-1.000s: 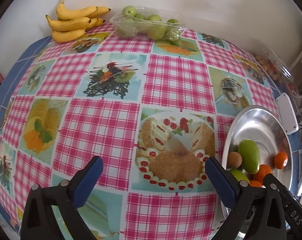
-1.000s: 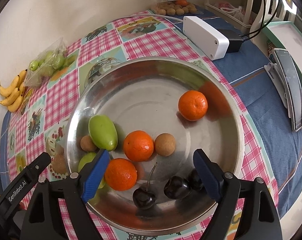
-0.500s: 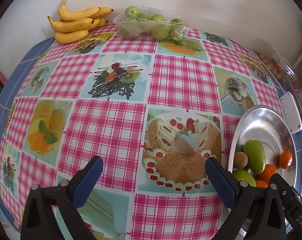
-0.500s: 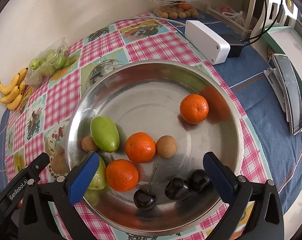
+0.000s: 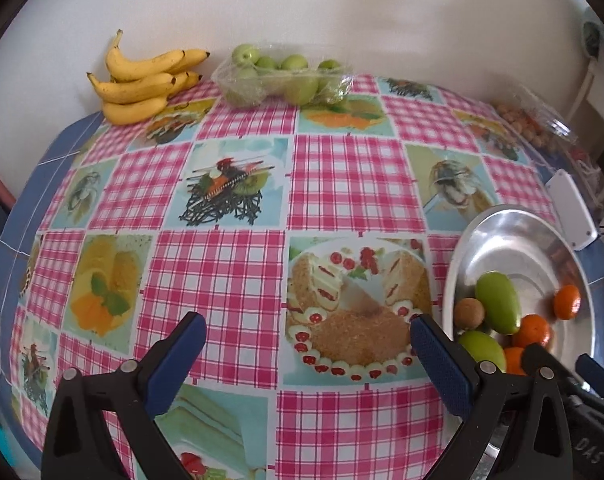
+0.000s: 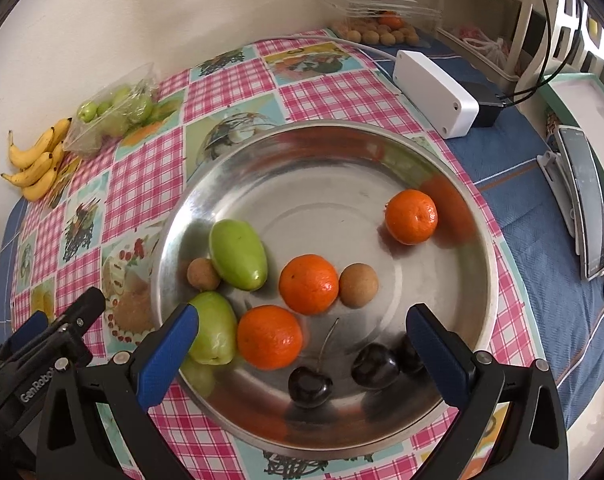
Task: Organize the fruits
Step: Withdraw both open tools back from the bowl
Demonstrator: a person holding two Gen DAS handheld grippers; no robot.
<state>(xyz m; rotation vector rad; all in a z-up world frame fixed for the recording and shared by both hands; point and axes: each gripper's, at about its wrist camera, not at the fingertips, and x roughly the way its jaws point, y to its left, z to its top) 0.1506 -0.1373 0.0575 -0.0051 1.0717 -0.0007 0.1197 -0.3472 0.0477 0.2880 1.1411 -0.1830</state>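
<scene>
A steel bowl [image 6: 341,152] holds two green mangoes [image 6: 238,254], three oranges [image 6: 309,284], two brown round fruits [image 6: 358,285] and dark cherries [image 6: 375,366]. My right gripper [image 6: 302,340] is open and empty, hovering over the bowl's near side. My left gripper [image 5: 307,344] is open and empty above the tablecloth, left of the bowl [image 5: 501,224]. A bunch of bananas [image 5: 142,84] and a bag of green apples [image 5: 286,76] lie at the far edge by the wall.
A white box [image 6: 435,92] with a cable and adapter sits behind the bowl. A clear tray of small brown fruits [image 6: 377,28] stands at the far right. A phone on a stand [image 6: 581,200] is at the right.
The right gripper has opened wider and drawn back a little from the bowl. The left gripper has pulled back and up, showing more of the table.
</scene>
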